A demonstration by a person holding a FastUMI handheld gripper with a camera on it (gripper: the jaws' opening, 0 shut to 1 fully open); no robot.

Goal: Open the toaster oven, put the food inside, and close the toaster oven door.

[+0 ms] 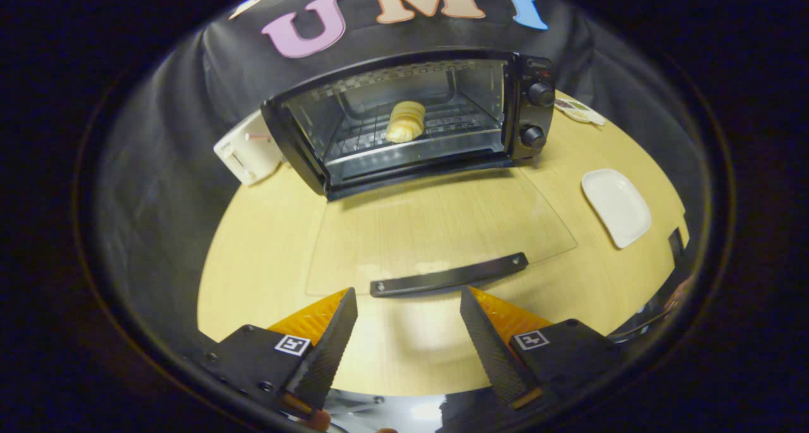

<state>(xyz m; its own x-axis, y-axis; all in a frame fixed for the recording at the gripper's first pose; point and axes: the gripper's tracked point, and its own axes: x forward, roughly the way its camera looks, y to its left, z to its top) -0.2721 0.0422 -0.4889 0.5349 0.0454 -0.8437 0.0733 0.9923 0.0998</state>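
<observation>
Black toaster oven [411, 120] open; pale bread roll [405, 121] on rack inside. My fingers [408, 341] wide, empty, just short of glass door's black handle [449, 275]. Judged next: lift handle, close door.

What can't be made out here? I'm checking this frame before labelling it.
- Knob markings on the toaster oven: too small in the gripper view.
- White appliance: partly hidden behind the oven's side.
- Far side of the bread roll: faces away.
- Item behind the oven: too small to identify.
The gripper is open just short of the door handle.
</observation>
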